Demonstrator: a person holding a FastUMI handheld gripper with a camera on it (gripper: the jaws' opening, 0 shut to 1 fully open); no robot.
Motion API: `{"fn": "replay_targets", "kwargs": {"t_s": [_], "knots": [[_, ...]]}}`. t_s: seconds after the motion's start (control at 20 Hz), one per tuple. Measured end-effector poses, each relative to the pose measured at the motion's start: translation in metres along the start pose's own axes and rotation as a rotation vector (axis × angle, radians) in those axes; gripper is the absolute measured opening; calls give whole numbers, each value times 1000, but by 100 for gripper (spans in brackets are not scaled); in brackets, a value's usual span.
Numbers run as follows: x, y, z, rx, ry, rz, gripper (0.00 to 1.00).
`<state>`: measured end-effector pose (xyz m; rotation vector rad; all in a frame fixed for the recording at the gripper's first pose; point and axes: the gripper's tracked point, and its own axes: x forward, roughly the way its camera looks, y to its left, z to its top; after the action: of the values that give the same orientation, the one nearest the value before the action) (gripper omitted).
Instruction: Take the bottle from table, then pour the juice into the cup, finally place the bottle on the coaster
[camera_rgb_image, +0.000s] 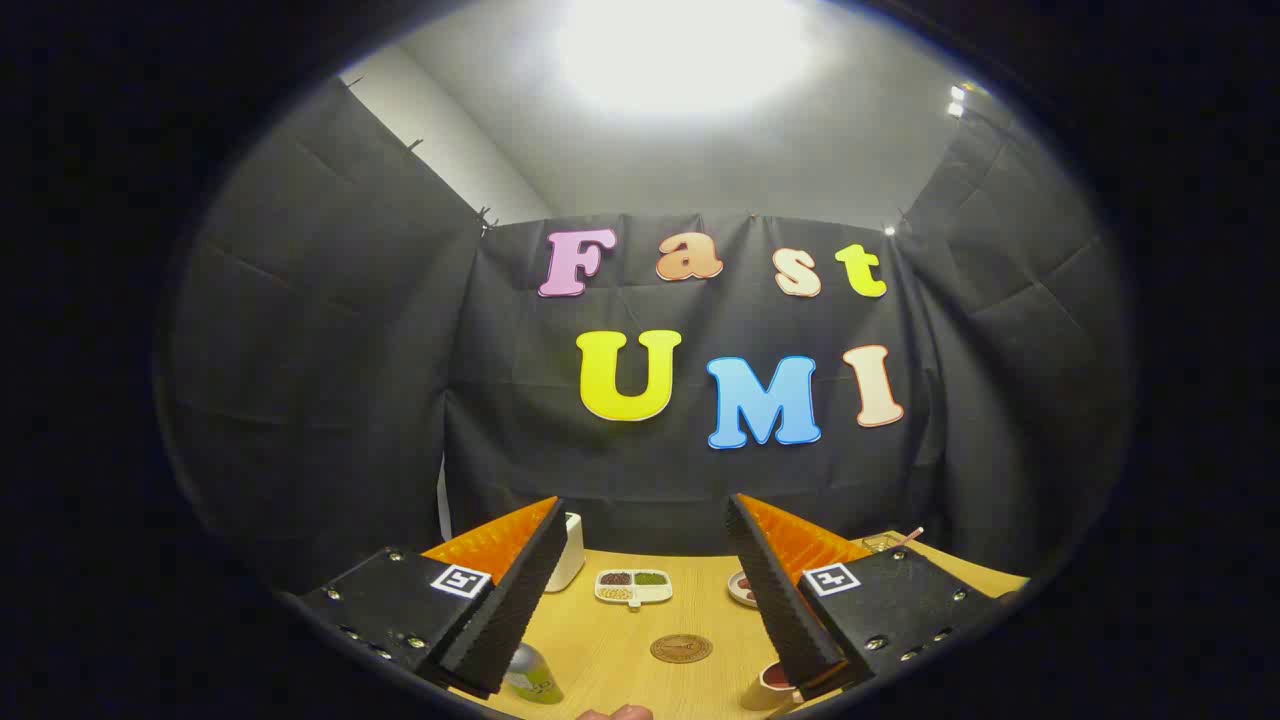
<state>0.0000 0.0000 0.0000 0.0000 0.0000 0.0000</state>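
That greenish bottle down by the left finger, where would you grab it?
Probably its rounded body, coming in level from the side so the open jaws of the gripper straddle it. The bottle seems to stand on the table beside the left finger, which hides part of it, so the exact spot is uncertain.

Black cloth (330, 330) hangs on three sides of the booth, creased and slightly slack, with the back panel facing forward and the two side panels angling inward toward it. Small clips pin the cloth along its upper edge. Above the cloth, a plain pale wall (700, 170) rises to the ceiling, and a strip of the same pale wall shows at the upper left corner beside the side panel. A broad, bright ceiling light (685, 45) glares overhead, washing out the area around it, and two small spot lights (957, 100) shine at the upper right. Below, a light wooden desk (620, 650) with a smooth surface reaches toward the back cloth.
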Motion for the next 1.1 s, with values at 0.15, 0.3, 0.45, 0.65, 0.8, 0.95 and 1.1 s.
{"fn": "replay_targets", "kwargs": {"t_s": [0.15,0.3,0.45,0.65,0.8,0.95,1.1], "knots": [[-1,2,-7,1,21,10,98],[0,2,-8,-23,30,9,98],[4,5,-10,-22,29,13,98],[6,7,-8,-27,21,8,98],[6,12,-10,-23,19,7,98],[5,21,-15,-20,22,7,98],[5,34,-26,-14,32,9,98]]}}
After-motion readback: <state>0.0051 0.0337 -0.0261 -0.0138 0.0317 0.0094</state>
